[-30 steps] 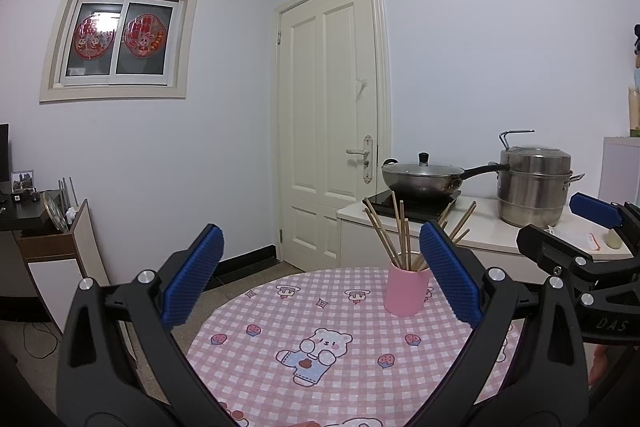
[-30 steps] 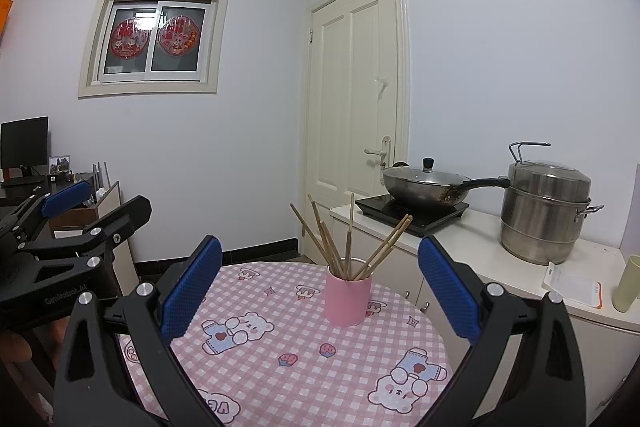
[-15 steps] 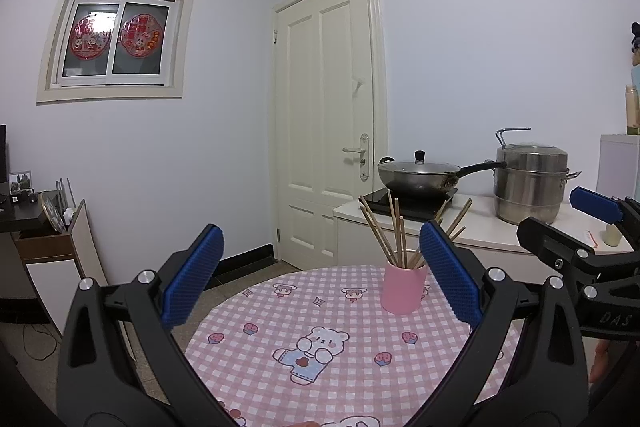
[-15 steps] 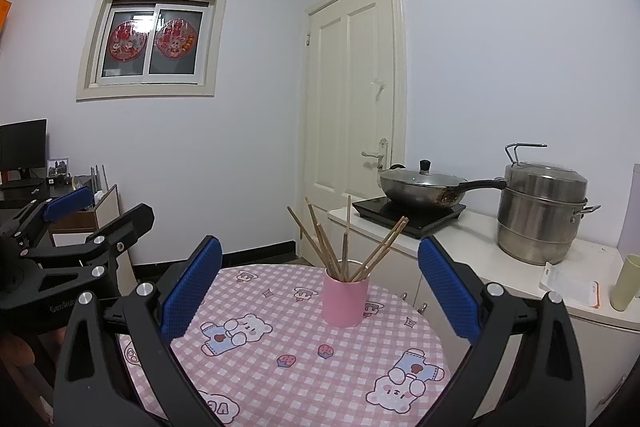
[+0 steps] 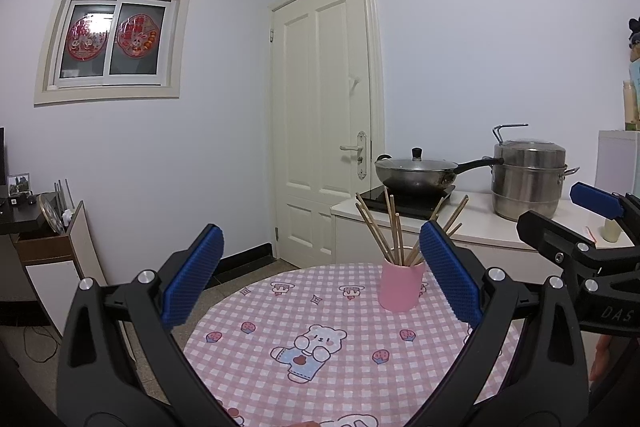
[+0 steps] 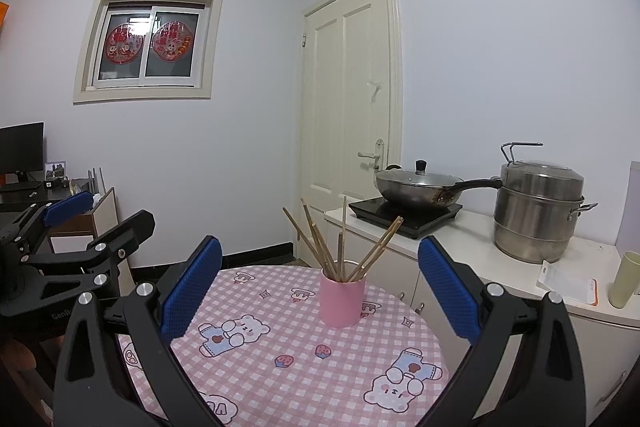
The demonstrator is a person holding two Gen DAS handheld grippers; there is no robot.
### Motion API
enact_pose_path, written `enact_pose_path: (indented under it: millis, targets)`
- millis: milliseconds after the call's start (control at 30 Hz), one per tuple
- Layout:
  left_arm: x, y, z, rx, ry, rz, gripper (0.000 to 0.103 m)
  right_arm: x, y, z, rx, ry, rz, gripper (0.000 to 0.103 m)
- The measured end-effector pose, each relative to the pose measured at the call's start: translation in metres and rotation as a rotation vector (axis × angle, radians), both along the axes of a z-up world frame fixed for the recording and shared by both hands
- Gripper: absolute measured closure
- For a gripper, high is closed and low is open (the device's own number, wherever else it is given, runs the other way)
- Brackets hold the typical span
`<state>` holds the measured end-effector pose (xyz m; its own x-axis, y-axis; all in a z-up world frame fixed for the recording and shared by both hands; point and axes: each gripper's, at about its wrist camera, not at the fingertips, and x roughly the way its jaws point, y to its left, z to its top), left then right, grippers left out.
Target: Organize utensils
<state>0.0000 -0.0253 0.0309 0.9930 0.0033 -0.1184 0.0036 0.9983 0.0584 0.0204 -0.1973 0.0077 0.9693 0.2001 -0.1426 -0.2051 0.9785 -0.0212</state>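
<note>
A pink cup (image 5: 401, 284) (image 6: 342, 301) stands upright on the far part of a round table (image 5: 304, 311) (image 6: 288, 367) with a pink checked bear cloth. Several wooden chopsticks (image 5: 384, 231) (image 6: 328, 247) stand fanned out in the cup. My left gripper (image 5: 320, 279) is open and empty, held above the table's near side, short of the cup. My right gripper (image 6: 320, 287) is open and empty, also short of the cup. Each gripper shows at the edge of the other's view: the right one (image 5: 592, 227), the left one (image 6: 80, 227).
A white counter (image 6: 480, 251) stands right behind the table with an induction hob and lidded wok (image 6: 416, 187), a steel steamer pot (image 6: 540, 211), a pale cup (image 6: 624, 279) and a packet. A closed door (image 6: 352, 123) is behind. A desk and cabinet (image 5: 44, 239) stand at left.
Both grippers have pulled slightly back and tilted up, so the cup and table sit a little lower and smaller in view. Both stay open and empty.
</note>
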Motion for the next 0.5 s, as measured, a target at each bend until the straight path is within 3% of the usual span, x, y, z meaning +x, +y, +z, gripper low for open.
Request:
enact_pose_path:
  millis: [500]
  targets:
    - [0.0018,-0.0014,-0.0009,0.015,0.002,0.002,0.006,-0.001,0.0003,0.0006,0.001,-0.002,-0.007,0.008]
